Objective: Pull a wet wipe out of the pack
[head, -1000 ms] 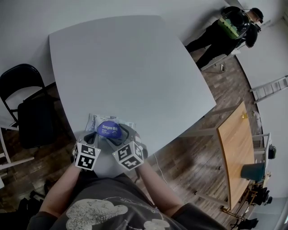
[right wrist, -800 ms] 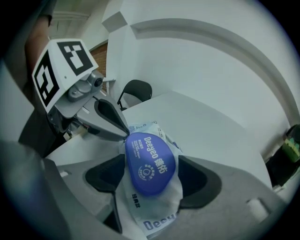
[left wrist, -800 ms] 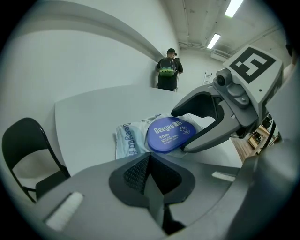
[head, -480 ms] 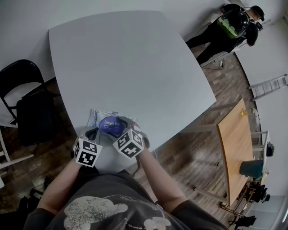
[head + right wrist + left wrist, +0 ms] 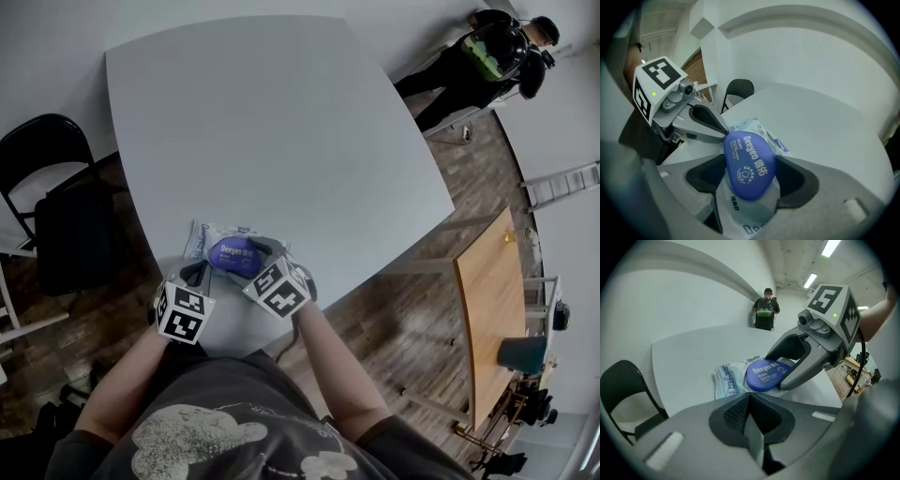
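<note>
Pack of wet wipes (image 5: 200, 240) laid flat on grey table (image 5: 281, 122), near front edge. Blue lid (image 5: 750, 159) seated on top of pack; contents hidden. Lid clamped between jaws of right gripper (image 5: 773, 371), pads pressed to both sides. Left gripper (image 5: 749, 401) held just beside pack, jaws closed together, nothing gripped

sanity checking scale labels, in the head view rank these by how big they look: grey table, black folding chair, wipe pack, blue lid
1. grey table
2. black folding chair
3. wipe pack
4. blue lid, which sits within the pack's outline
</note>
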Motion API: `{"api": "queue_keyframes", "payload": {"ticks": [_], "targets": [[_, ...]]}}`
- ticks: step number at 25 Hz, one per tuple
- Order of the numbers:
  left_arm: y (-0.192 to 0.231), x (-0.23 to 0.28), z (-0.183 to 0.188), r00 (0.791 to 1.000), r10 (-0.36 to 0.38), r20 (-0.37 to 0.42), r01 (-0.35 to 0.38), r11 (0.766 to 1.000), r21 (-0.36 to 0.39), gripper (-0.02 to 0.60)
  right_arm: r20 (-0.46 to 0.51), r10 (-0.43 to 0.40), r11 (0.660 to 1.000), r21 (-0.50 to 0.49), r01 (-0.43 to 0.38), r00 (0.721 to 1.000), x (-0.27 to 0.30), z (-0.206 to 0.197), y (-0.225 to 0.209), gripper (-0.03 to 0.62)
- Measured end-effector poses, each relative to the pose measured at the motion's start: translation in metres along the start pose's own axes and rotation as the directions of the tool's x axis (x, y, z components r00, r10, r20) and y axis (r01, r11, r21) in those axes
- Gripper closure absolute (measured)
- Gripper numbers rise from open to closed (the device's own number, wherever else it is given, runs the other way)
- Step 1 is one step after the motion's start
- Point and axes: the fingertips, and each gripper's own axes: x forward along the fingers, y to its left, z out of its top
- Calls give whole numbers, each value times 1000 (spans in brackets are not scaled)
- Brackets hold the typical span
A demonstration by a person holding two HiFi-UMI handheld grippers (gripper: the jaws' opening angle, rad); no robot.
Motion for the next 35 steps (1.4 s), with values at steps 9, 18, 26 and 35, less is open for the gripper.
{"api": "queue_keyframes", "payload": {"ticks": [9,18,26,35], "targets": [[0,-1,0,1000,1,10,-1,1000,16,563,32,37,999,34,-38,999,-1,2,0,267],[0,0,-1,1000,10,5,-10,1000,13,563,82,83,989,114,-92,993,-8,7,-1,267],[0,0,-1,1000,9,5,-9,1000,15,563,138,-77,996,63,69,987,-16,9,-2,267],[0,1,-1,1000,3,6,-3,1000,25,563,235,-219,976,66,209,947,-38,26,-14,267]]}}
